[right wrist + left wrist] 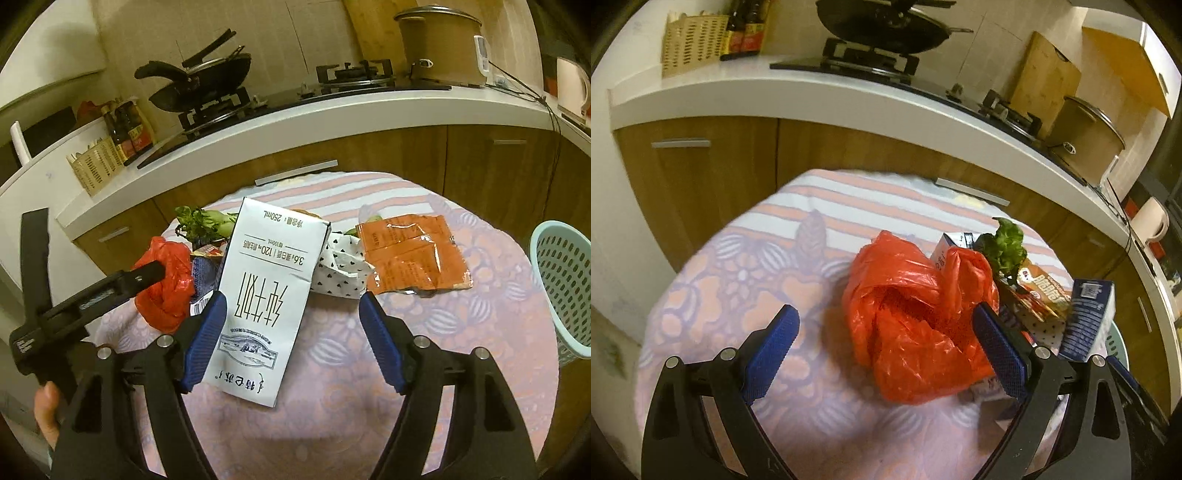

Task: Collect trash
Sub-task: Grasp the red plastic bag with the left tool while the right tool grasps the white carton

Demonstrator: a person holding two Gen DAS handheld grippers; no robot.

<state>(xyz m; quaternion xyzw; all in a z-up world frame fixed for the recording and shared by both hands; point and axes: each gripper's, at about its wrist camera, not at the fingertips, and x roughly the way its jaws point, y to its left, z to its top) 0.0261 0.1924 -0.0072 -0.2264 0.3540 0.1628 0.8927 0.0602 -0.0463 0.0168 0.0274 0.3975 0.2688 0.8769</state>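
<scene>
A crumpled red plastic bag (916,325) lies on the round table's patterned cloth (738,280). My left gripper (886,325) is open, with the bag between its blue pads and against the right pad (997,350). In the right wrist view my right gripper (291,314) is open around a white milk carton (266,295), which rests against the left pad (207,332). The red bag (166,288) and the left gripper (122,284) show at left. An orange foil wrapper (413,258), a heart-print wrapper (340,269) and green leaves (199,221) lie behind.
A pale green mesh basket (565,280) stands at the table's right edge. More packets (1041,291), a blue carton (1086,317) and lettuce (1004,247) lie right of the bag. A kitchen counter (295,122) with stove, wok and pot runs behind the table.
</scene>
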